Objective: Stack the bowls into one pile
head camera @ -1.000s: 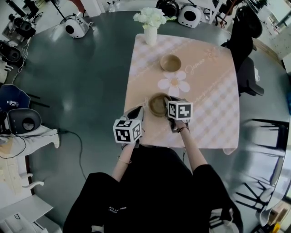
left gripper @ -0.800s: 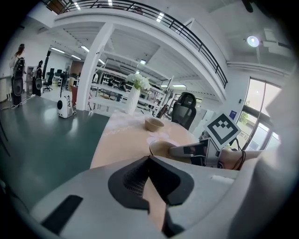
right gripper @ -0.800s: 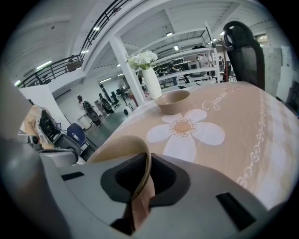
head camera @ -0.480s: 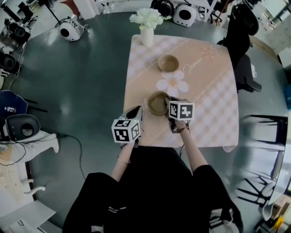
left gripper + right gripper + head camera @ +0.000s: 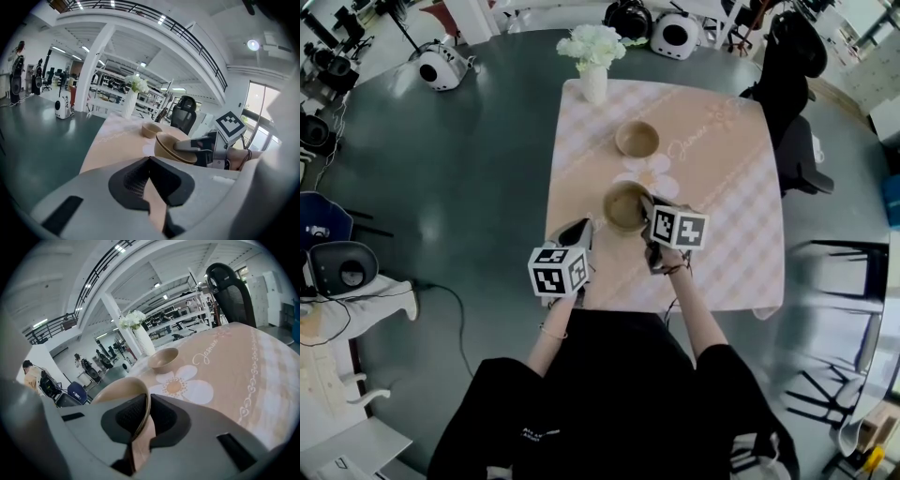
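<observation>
As the right gripper [image 5: 146, 398], jaws just been closing, is pinching only the rim of the near bowl [image 5: 624, 207], the bowl is risking slipping/tilting en route to the far bowl [image 5: 637, 139] at 12 o'clock; left gripper [image 5: 149, 161] is hanging clenched, empty.

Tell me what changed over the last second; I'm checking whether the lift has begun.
The right gripper has just been closing its jaws on the rim of the near bowl. It has raised the bowl, tilted, off the tablecloth and toward the far bowl, so the bowl now partly covers the flower print. The left gripper, far bowl and vase stayed put.
</observation>
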### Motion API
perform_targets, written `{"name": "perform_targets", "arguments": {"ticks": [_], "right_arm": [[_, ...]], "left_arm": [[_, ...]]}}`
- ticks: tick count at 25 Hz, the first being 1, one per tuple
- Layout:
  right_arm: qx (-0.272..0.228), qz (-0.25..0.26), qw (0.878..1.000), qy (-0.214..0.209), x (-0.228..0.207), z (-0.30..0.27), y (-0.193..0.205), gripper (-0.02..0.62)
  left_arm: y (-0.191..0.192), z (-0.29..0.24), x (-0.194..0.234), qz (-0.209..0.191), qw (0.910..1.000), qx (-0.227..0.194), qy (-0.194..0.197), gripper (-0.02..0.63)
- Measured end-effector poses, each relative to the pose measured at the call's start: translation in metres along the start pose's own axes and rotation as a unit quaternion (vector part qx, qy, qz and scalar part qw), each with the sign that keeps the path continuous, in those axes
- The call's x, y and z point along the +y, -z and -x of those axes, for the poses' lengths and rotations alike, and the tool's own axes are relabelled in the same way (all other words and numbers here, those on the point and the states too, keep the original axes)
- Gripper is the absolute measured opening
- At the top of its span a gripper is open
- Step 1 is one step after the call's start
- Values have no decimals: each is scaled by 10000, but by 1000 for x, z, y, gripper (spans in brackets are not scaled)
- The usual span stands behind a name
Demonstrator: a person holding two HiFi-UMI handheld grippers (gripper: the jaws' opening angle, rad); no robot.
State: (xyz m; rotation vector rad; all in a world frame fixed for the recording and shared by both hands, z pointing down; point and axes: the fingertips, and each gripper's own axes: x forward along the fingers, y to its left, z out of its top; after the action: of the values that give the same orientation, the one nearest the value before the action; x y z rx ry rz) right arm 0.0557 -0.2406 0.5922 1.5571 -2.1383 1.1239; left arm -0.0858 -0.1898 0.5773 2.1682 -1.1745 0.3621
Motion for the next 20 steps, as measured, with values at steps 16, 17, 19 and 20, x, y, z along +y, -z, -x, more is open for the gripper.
{"name": "perform_targets", "arguments": {"ticks": [16,17,19,20], "right_arm": [[-634,-190,9977,151,-21,-12,-67,20],[-689,-192,9973,166,-22,-13,-71,20],[-820,-211,9962,200,-25,-15,-80,20],[-886,-233,9956,218,-26,-17,-85,20]], "left_arm": [[-44,-34,-8,36,9995,-314,-13,-3],[-47,-37,-8,45,9994,-338,-17,-3],[-53,-41,-8,123,9991,-400,8,-3],[-57,-44,-8,177,9989,-441,41,-3]]}}
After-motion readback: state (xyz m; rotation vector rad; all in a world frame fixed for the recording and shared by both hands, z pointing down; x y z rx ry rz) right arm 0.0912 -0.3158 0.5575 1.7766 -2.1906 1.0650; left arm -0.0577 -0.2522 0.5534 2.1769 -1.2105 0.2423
